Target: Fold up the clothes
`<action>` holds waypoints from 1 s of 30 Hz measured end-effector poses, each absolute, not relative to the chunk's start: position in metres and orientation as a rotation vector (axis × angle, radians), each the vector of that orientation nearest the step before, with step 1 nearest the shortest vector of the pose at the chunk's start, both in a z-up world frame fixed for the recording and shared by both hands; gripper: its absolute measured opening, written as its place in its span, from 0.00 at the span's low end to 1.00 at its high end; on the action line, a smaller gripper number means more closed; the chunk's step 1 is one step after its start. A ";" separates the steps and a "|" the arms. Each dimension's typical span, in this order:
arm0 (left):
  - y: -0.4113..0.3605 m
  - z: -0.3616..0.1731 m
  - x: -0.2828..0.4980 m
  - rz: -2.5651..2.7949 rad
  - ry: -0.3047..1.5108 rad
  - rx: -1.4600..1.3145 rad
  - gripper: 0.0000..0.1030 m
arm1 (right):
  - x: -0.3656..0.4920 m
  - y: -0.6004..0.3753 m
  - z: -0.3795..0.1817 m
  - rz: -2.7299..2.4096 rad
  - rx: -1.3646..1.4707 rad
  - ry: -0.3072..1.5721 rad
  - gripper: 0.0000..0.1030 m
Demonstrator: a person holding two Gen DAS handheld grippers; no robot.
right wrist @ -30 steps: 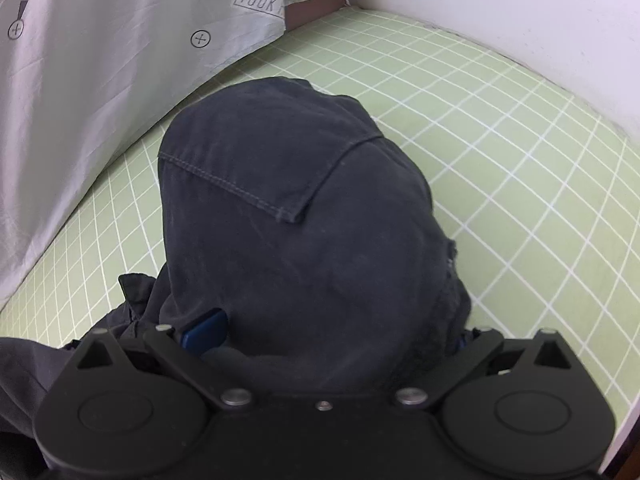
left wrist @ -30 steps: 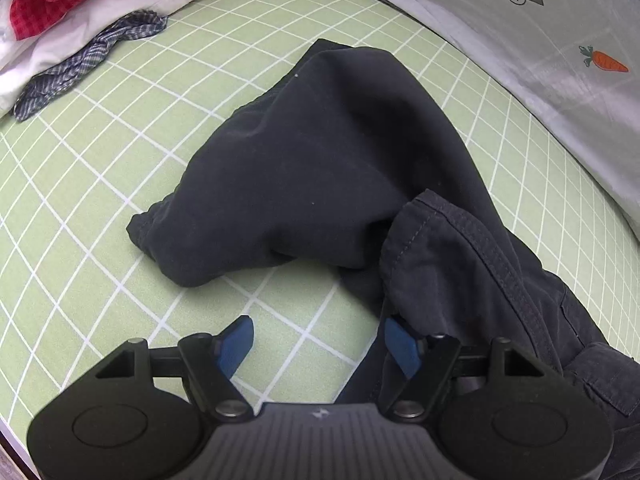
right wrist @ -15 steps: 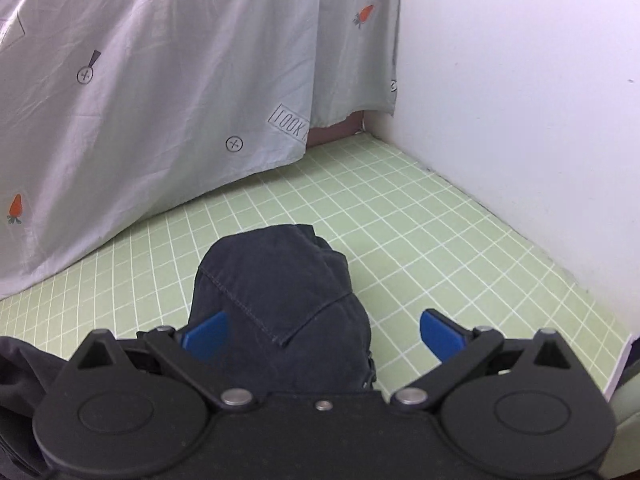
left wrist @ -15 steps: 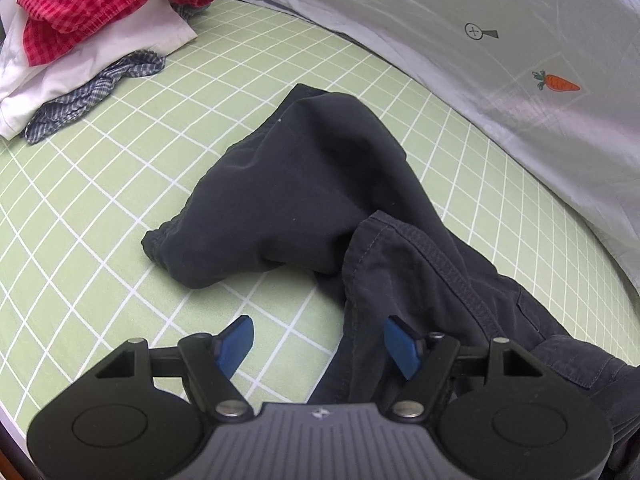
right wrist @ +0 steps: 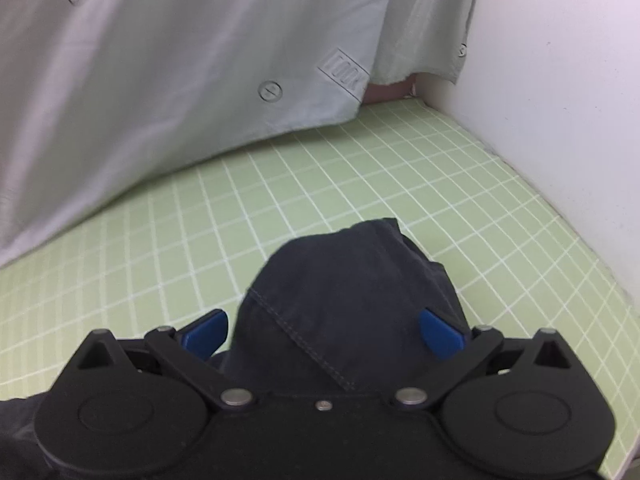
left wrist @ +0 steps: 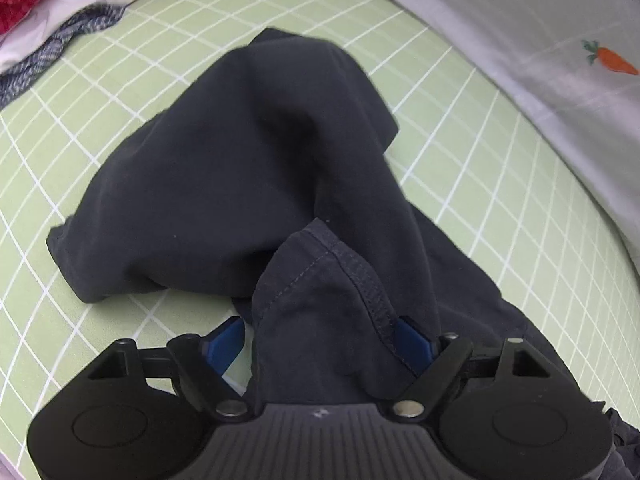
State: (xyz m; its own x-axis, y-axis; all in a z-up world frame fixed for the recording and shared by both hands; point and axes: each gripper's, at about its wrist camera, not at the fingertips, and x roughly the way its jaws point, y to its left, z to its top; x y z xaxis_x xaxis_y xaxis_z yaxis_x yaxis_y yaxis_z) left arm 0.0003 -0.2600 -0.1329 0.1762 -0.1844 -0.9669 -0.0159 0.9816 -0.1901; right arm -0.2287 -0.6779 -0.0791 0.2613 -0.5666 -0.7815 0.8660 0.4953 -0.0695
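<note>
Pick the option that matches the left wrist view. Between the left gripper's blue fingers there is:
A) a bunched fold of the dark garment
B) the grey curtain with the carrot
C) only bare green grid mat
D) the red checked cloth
A: the left gripper stands open with a stitched fold of the dark garment rising between its fingers, which have not closed on it.

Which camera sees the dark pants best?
The left wrist view: the dark pants spread across the green checked sheet, with a hem between the open left claw. The right wrist view shows only one bunched part between the open right claw.
</note>
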 end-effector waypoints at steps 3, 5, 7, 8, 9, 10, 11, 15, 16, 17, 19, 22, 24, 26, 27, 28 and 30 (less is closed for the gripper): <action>-0.261 -0.134 0.013 -0.115 1.385 -0.220 0.77 | -0.217 -0.680 -0.087 -1.059 0.382 0.872 0.89; -0.269 -0.127 0.029 -0.130 1.348 -0.229 0.52 | -0.208 -0.684 -0.087 -1.050 0.371 0.880 0.76; -0.277 -0.119 0.046 -0.145 1.311 -0.238 0.32 | -0.198 -0.690 -0.087 -1.016 0.378 0.865 0.63; -0.281 -0.116 0.054 -0.153 1.293 -0.243 0.30 | -0.194 -0.694 -0.086 -1.009 0.392 0.851 0.56; -0.285 -0.112 0.063 -0.160 1.274 -0.247 0.27 | -0.189 -0.699 -0.085 -1.005 0.408 0.836 0.48; -0.289 -0.109 0.071 -0.167 1.256 -0.251 0.25 | -0.184 -0.703 -0.084 -0.999 0.420 0.816 0.45; -0.293 -0.105 0.079 -0.175 1.237 -0.256 0.24 | -0.175 -0.708 -0.082 -0.989 0.425 0.795 0.40; -0.309 -0.091 0.113 -0.204 1.163 -0.272 0.19 | -0.138 -0.731 -0.069 -0.938 0.442 0.702 0.25; -0.313 -0.087 0.121 -0.211 1.144 -0.277 0.18 | -0.128 -0.738 -0.062 -0.922 0.447 0.671 0.24; -0.317 -0.083 0.129 -0.218 1.125 -0.281 0.18 | -0.122 -0.743 -0.054 -0.907 0.467 0.635 0.21; -0.325 -0.074 0.145 -0.235 1.084 -0.288 0.17 | -0.116 -0.750 -0.035 -0.888 0.500 0.561 0.17; -0.320 -0.038 0.147 -0.289 0.996 -0.316 0.15 | -0.133 -0.742 -0.008 -0.887 0.503 0.478 0.14; -0.299 -0.020 0.132 -0.312 0.958 -0.342 0.15 | -0.160 -0.729 0.001 -0.898 0.500 0.448 0.14; -0.274 -0.012 0.109 -0.320 0.925 -0.353 0.13 | -0.198 -0.711 -0.001 -0.933 0.516 0.446 0.14; -0.262 -0.009 0.095 -0.296 0.891 -0.315 0.11 | -0.217 -0.702 -0.003 -0.951 0.525 0.447 0.14; -0.249 -0.007 0.081 -0.272 0.861 -0.275 0.11 | -0.236 -0.695 -0.011 -0.974 0.515 0.481 0.14; -0.222 -0.014 0.054 -0.213 0.860 -0.195 0.12 | -0.270 -0.683 -0.035 -1.013 0.495 0.579 0.15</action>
